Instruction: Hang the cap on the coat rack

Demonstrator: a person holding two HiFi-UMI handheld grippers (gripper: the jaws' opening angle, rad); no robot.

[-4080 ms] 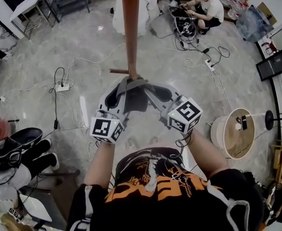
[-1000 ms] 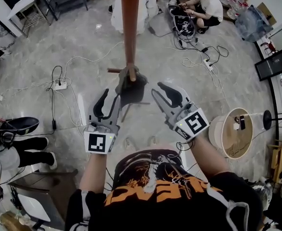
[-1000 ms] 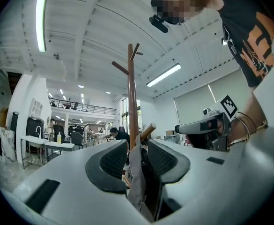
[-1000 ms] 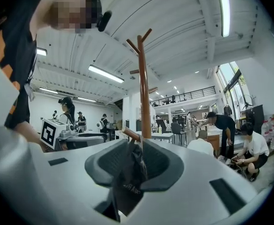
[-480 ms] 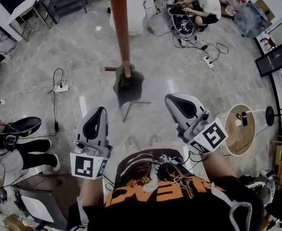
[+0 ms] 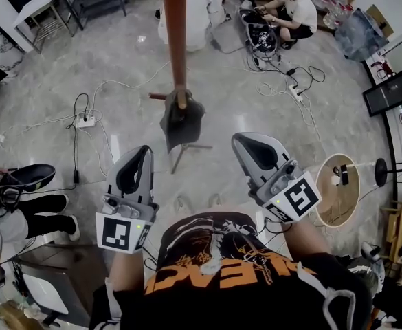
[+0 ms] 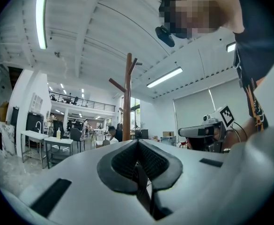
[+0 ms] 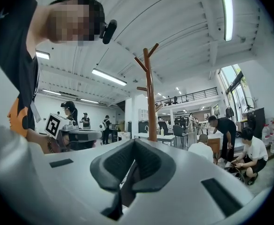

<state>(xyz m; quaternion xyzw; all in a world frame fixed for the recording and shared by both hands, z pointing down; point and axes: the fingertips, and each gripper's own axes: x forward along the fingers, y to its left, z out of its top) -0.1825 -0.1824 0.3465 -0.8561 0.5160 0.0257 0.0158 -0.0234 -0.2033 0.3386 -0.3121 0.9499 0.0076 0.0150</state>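
Now that both grippers have backed off toward the person's chest, the cap (image 6: 182, 121) hangs by itself on the coat rack (image 6: 175, 40). It is draped over a short low peg right against the wooden pole, with nothing else touching it. A few sec. earlier both tools were pressed in around the cap at that peg. One sec. ago they stood spread on either side of it, already clear of the fabric. Since then they've drawn well apart from it, and each has closed up.

The left gripper (image 6: 143, 154) is clenched on nothing: its own view shows the dark pads meeting in a seam w/ no cloth between them. The right gripper (image 6: 240, 141) reads the same, pads together and bare. Both point level at the rack, whose pole rises beyond each pair of pads (the cap itself is hidden behind the gripper bodies in those two views).

For the task, this looks like the finish: cap on, hands off, and no sign of it slipping, though how deep it sits on the peg can't be judged from above.

Count:
- 1 cap
- 1 coat rack
- 2 grippers, each w/ 1 marker cube
- 1 person sitting on the floor (image 6: 288, 7) beyond the rack in the head view
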